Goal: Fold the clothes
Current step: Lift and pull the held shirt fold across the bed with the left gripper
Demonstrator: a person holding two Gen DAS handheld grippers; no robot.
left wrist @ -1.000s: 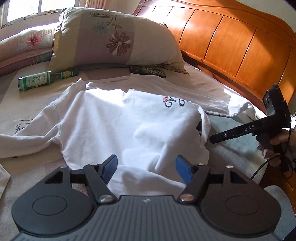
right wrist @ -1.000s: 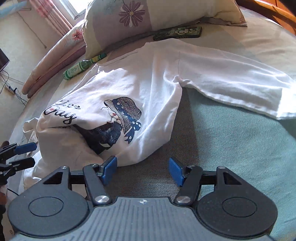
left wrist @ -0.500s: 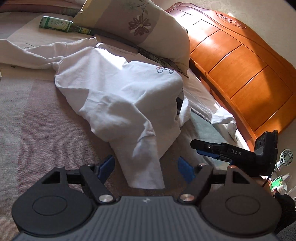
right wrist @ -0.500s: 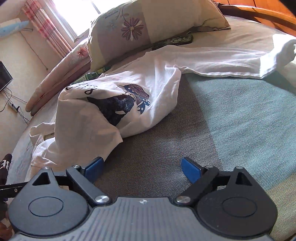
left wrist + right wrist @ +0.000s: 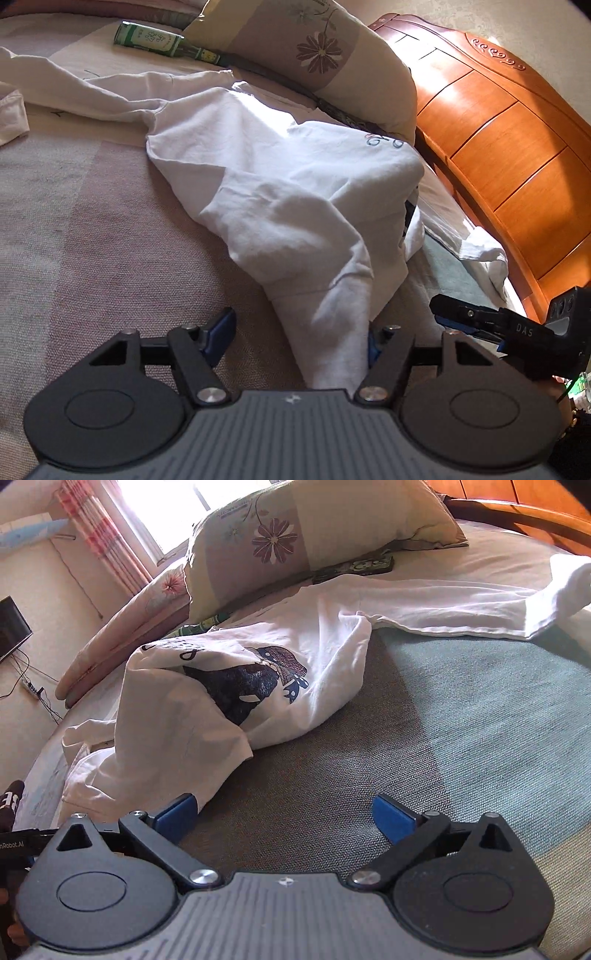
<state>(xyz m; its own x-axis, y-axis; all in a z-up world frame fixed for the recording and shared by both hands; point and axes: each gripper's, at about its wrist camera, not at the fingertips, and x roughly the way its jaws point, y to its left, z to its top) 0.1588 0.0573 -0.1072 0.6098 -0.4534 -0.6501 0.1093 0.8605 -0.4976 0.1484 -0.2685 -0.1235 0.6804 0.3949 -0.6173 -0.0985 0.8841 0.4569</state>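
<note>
Left hand-held gripper (image 5: 301,334) has its fingers spread apart, with a hanging fold of the white shirt (image 5: 280,192) lying between them; the shirt sprawls half bunched on the bed (image 5: 74,221) (printed side up). Right hand-held gripper (image 5: 284,818) is also apart, over bare bedcover beside the shirt

The left black two-finger tongs (image 5: 299,338) stand spread wide, blue pads (image 5: 221,332) far apart. The right black tongs (image 5: 284,816) gape equally wide; in the left wrist view they (image 5: 448,314) sit just right of the left tongs, level and pointing left.
</note>
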